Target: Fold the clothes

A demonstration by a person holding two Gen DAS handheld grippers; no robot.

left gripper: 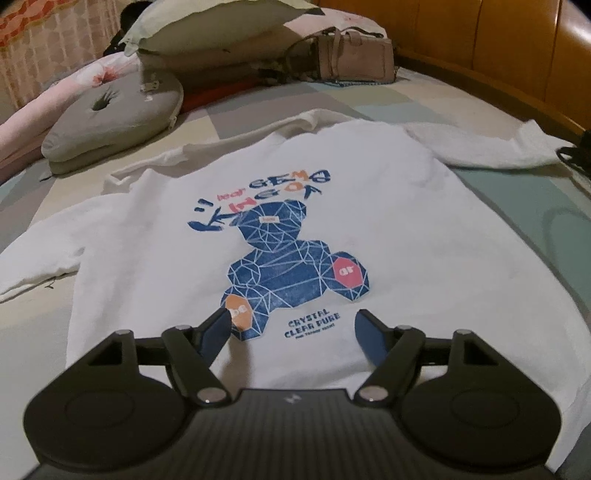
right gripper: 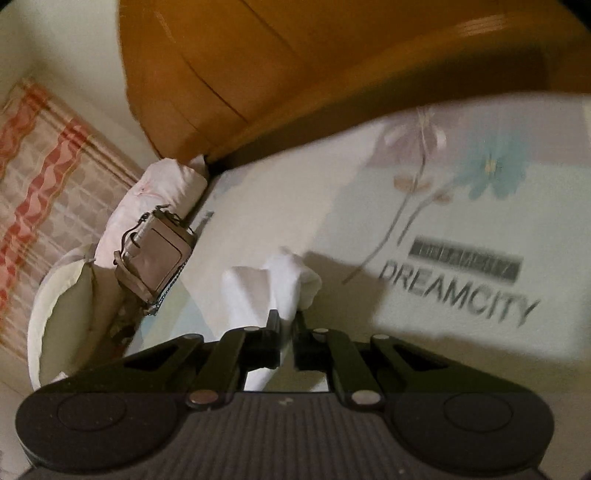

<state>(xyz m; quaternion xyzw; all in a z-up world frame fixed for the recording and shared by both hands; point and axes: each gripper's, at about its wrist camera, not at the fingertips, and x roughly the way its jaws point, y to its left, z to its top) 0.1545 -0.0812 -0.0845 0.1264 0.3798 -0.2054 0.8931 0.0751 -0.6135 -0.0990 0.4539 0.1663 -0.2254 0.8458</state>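
The white sweatshirt (left gripper: 155, 236) lies flat on the bed (left gripper: 509, 206), its blue bear print (left gripper: 291, 258) face up and both sleeves spread outward. At far left, a grey cushion (left gripper: 110, 114) rests beside the left sleeve (left gripper: 40, 258), clear of the garment. Near the hem, the left gripper (left gripper: 291, 325) hangs over the lower edge of the print with its fingers (left gripper: 218, 325) standing wide apart and nothing between them; whether the tips touch the cloth cannot be told. Beyond the collar, a beige handbag (left gripper: 354, 55) sits against the pillows (left gripper: 207, 33), well apart from the sweatshirt. At far right, the right sleeve (left gripper: 491, 144) reaches toward the wooden bed frame (left gripper: 517, 62).

In the right wrist view, the right gripper (right gripper: 286, 321) has its jaws drawn nearly together on a bunch of white fabric (right gripper: 273, 280), which rises past the fingertips in a loose fold. The fabric is judged to be the cuff end of the right sleeve, though the view does not show its join to the body. To its right the printed bedsheet (right gripper: 424, 302) lies bare.

The step in hand is judged to be the first sleeve fold: the right sleeve is pinched and ready to be carried inward across the chest. The next move calls for drawing the cuff over the print and laying it flat, while the open left gripper is free to steady the hem or take up the left sleeve.
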